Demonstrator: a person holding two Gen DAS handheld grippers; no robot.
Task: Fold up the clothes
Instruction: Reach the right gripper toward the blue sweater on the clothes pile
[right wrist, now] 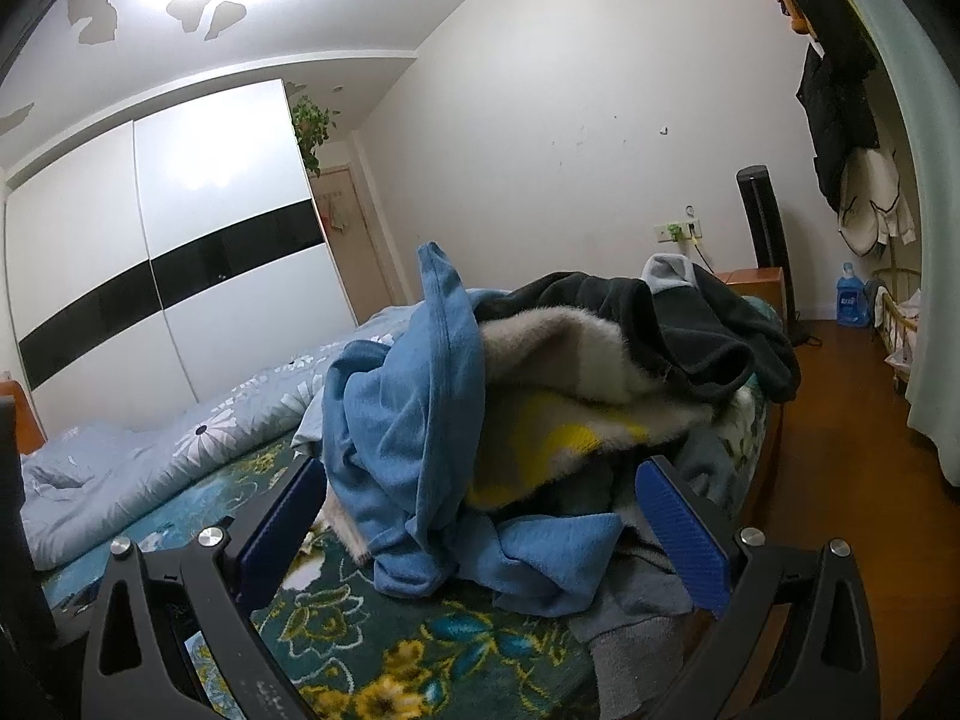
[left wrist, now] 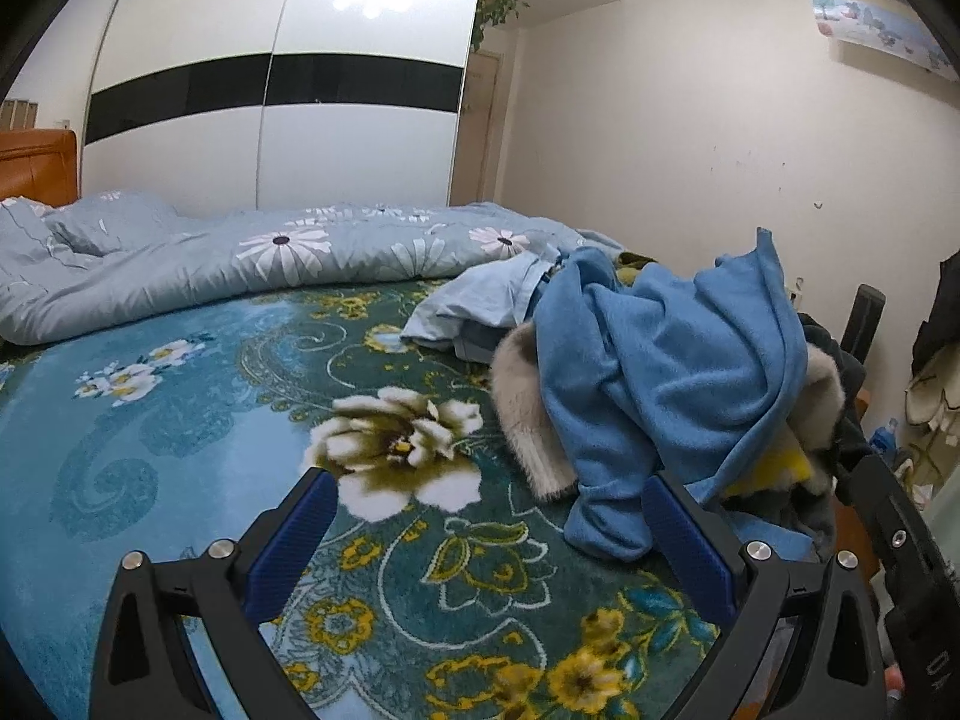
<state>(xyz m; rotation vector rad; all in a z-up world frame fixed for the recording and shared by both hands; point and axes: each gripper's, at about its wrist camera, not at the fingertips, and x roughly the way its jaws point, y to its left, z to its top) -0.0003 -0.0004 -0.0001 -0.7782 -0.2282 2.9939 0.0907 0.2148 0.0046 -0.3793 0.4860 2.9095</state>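
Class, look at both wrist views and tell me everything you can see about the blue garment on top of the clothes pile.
The blue garment is medium blue, soft and fleecy-looking, with a stitched hem along one edge. It is unfolded and crumpled, draped over the pile's near side, one corner standing up in a peak. A sleeve-like end trails onto the floral bed cover. It lies on a pale furry garment and a yellow-patched piece. Neither gripper holds it; both are open, the right gripper framing it.

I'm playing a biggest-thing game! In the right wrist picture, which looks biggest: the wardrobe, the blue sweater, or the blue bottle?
1. Wardrobe
2. Blue sweater, though it sits close to the camera, which inflates it
3. Blue bottle, far away
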